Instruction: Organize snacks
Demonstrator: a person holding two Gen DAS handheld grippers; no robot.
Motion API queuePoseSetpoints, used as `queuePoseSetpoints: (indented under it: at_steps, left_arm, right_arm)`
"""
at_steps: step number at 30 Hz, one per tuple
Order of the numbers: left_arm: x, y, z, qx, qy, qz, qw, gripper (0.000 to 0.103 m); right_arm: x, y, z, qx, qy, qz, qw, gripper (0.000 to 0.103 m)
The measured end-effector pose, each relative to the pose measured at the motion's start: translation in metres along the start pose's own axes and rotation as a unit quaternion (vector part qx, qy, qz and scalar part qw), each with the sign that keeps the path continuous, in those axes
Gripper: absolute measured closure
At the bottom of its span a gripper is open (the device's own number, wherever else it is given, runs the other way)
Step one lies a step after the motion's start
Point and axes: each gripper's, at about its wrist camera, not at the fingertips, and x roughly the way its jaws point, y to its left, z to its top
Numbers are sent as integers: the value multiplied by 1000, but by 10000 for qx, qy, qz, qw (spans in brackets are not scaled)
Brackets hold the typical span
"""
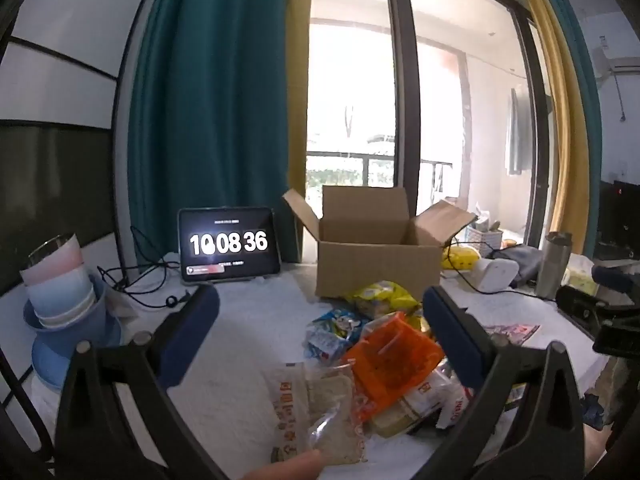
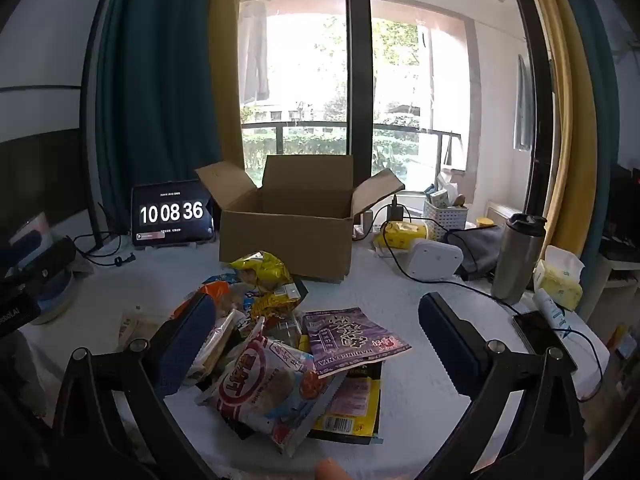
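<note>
A heap of snack packets lies on the white table in front of an open cardboard box [image 1: 376, 254] [image 2: 286, 236]. In the left wrist view I see an orange packet [image 1: 394, 354], a clear bread packet [image 1: 320, 412], a blue packet [image 1: 334, 330] and a yellow packet [image 1: 384, 298]. My left gripper [image 1: 320, 320] hangs open above them, touching none. In the right wrist view a purple packet [image 2: 352, 338], a red-and-white packet [image 2: 264, 388] and a yellow packet [image 2: 260, 270] lie below my open right gripper [image 2: 316, 320], which holds nothing.
A tablet clock [image 1: 228, 244] [image 2: 172, 214] stands left of the box with cables beside it. Stacked bowls and cups [image 1: 64, 304] sit at far left. A steel flask [image 2: 518, 256], white device [image 2: 434, 258], tissue box [image 2: 558, 280] and phone [image 2: 538, 334] crowd the right side.
</note>
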Motion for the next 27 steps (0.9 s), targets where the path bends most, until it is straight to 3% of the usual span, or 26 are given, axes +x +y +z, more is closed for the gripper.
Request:
queuePoseSetpoints:
  at_steps: [2, 15, 27]
  left_arm:
    - [6, 3, -1, 82, 185, 30, 9998, 0]
    - [-1, -2, -2, 36, 112, -108, 9999, 0]
    - [-3, -3, 0, 10, 98, -110, 9999, 0]
  right_arm:
    - [-1, -2, -1, 37, -82, 12, 10000, 0]
    - [-2, 12, 5, 78, -142, -12, 9999, 0]
    - [-6, 1, 4, 149, -171, -9, 9997, 0]
